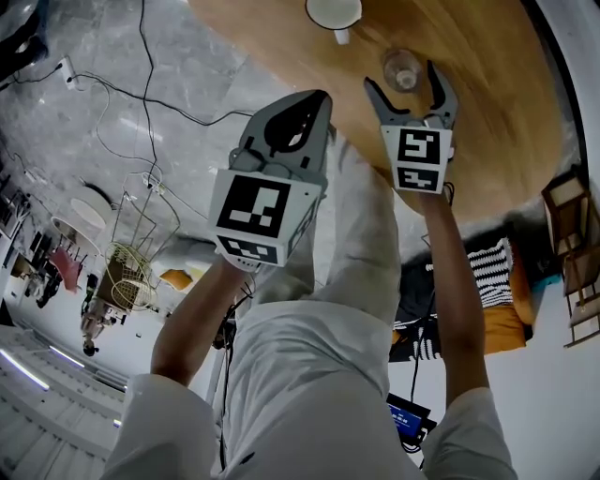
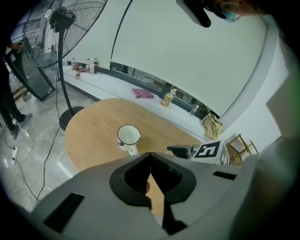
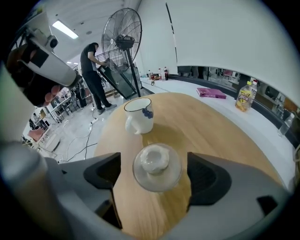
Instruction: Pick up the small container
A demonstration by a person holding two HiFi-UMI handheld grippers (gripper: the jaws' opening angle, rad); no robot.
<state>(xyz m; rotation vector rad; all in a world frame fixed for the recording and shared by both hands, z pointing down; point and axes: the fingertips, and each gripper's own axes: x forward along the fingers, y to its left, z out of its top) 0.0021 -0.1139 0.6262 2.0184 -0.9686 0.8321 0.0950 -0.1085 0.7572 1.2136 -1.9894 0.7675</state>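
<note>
The small container (image 3: 156, 166) is a clear glass dish with a white lump inside, standing on the round wooden table (image 3: 220, 126). My right gripper (image 3: 154, 176) is open, its jaws on either side of the container with a gap on each side. From the head view the container (image 1: 403, 68) shows between the right gripper's (image 1: 403, 80) spread fingers. My left gripper (image 2: 149, 157) is shut with nothing in it and hangs off the table's near edge, to the left of the right one. In the head view the left gripper (image 1: 314, 103) is beside the table rim.
A white mug (image 3: 138, 115) with a blue mark stands just beyond the container, also seen as the mug (image 1: 334, 14) and the mug (image 2: 128, 137). A big floor fan (image 3: 123, 42) and a person (image 3: 93, 75) are beyond the table. Cables lie on the floor (image 1: 112, 94).
</note>
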